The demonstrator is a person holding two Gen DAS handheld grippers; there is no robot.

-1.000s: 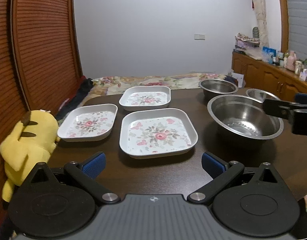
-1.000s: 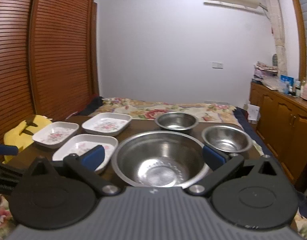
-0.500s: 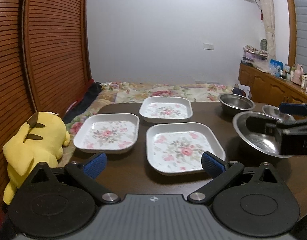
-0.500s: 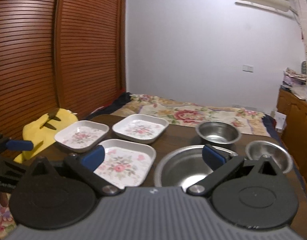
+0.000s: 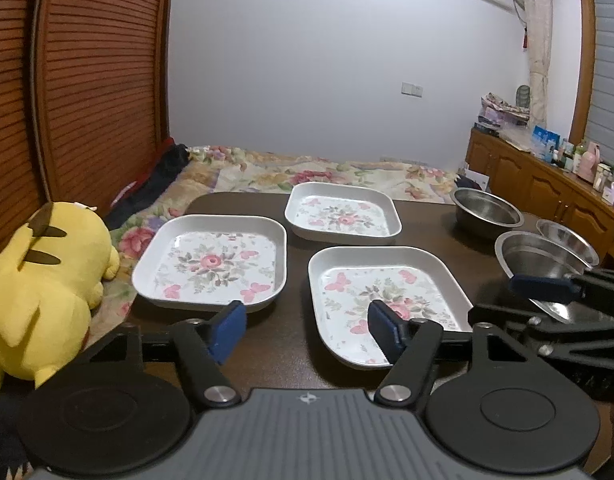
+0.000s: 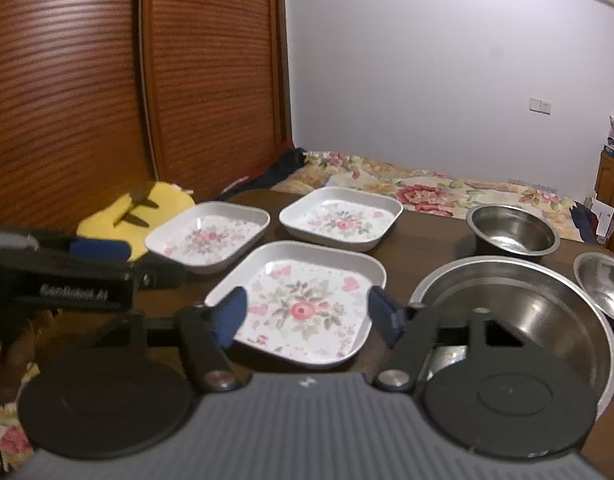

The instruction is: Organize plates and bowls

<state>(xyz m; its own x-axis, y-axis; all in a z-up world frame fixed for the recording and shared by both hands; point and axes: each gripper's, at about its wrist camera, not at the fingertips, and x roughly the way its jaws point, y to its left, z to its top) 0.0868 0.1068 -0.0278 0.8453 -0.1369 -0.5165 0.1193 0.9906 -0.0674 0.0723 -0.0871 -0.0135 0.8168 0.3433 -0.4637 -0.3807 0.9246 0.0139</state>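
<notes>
Three white square floral plates lie on the dark table: a near one, a left one and a far one. Three steel bowls stand to the right: a large one, a medium one and a small one. My left gripper is open and empty, just short of the near plate's left edge. My right gripper is open and empty over the near plate's front.
A yellow plush toy sits at the table's left edge. A bed with a floral cover lies behind the table. A wooden cabinet with bottles stands at the right.
Both grippers have swung left and their jaws have narrowed somewhat. The right gripper moved from over the large bowl to over the near plate.
</notes>
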